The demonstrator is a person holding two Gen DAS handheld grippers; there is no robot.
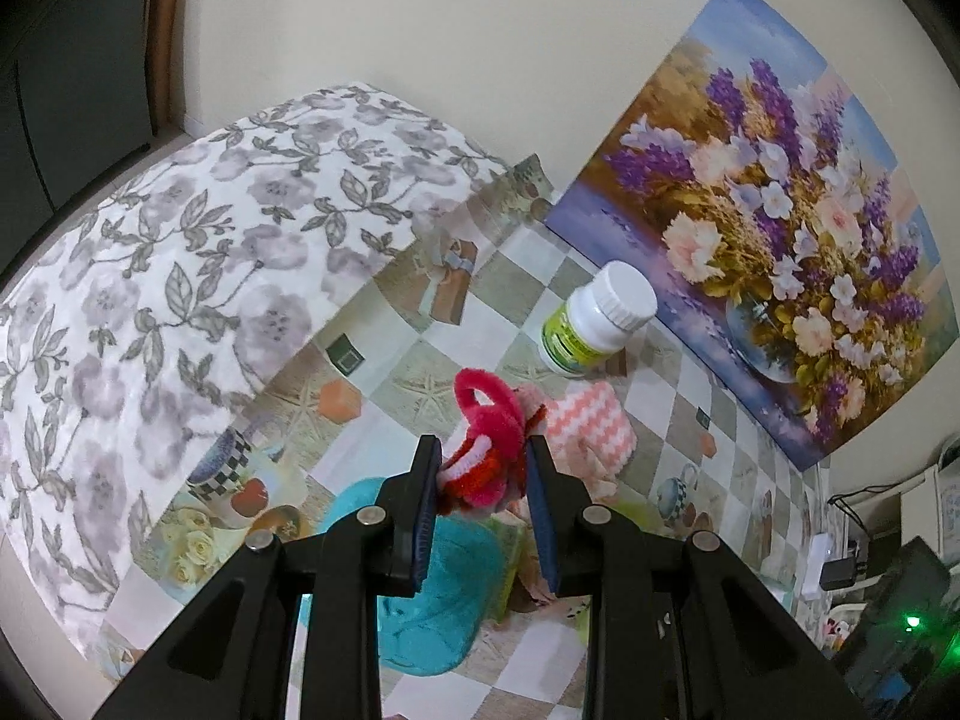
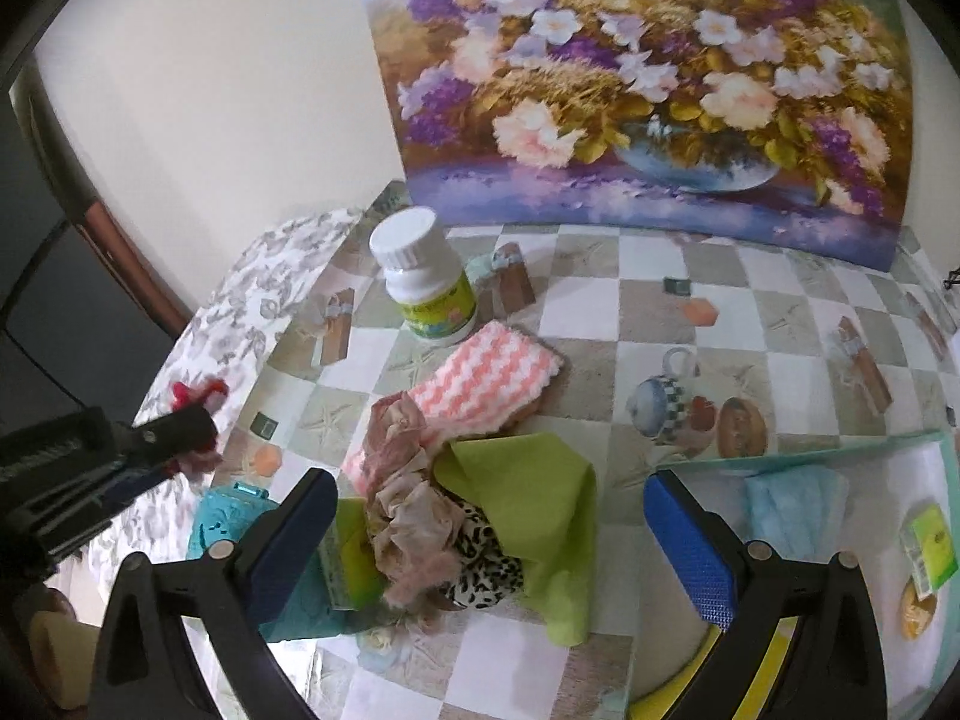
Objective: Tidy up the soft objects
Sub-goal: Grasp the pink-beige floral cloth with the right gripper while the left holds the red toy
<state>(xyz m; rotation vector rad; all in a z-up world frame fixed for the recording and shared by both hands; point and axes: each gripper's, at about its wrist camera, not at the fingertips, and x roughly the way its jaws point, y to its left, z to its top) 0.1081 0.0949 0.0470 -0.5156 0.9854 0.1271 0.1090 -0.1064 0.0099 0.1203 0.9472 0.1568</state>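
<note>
Jaws of our right gripper (image 2: pixel 489 546) stand wide apart and empty, and directly between and just ahead of them lies the pile we judge to be next: a crumpled beige-pink fabric (image 2: pixel 408 504) on top, a leopard-print piece (image 2: pixel 486 570) under it, a lime-green cloth (image 2: pixel 540 504) spreading toward the right jaw. The pile's long line runs away from us, from the jaws up toward the pink-and-white knitted cloth (image 2: pixel 486 384) beyond it, so a straight drop forward would straddle it across its narrow way. Our right hand is plainly the nearer one to it.

Off to the left and a little farther, our left gripper (image 1: pixel 483 468) is closed on a bundle of red and pink pipe cleaners (image 1: pixel 489 444), which sticks out past the pads; it is occupied. Below it we see a teal container (image 1: pixel 432 600), perhaps where the bundle belongs.

Farther still stands a white pill bottle (image 2: pixel 426 276), then the flower painting (image 2: pixel 648 78) against the wall.
</note>
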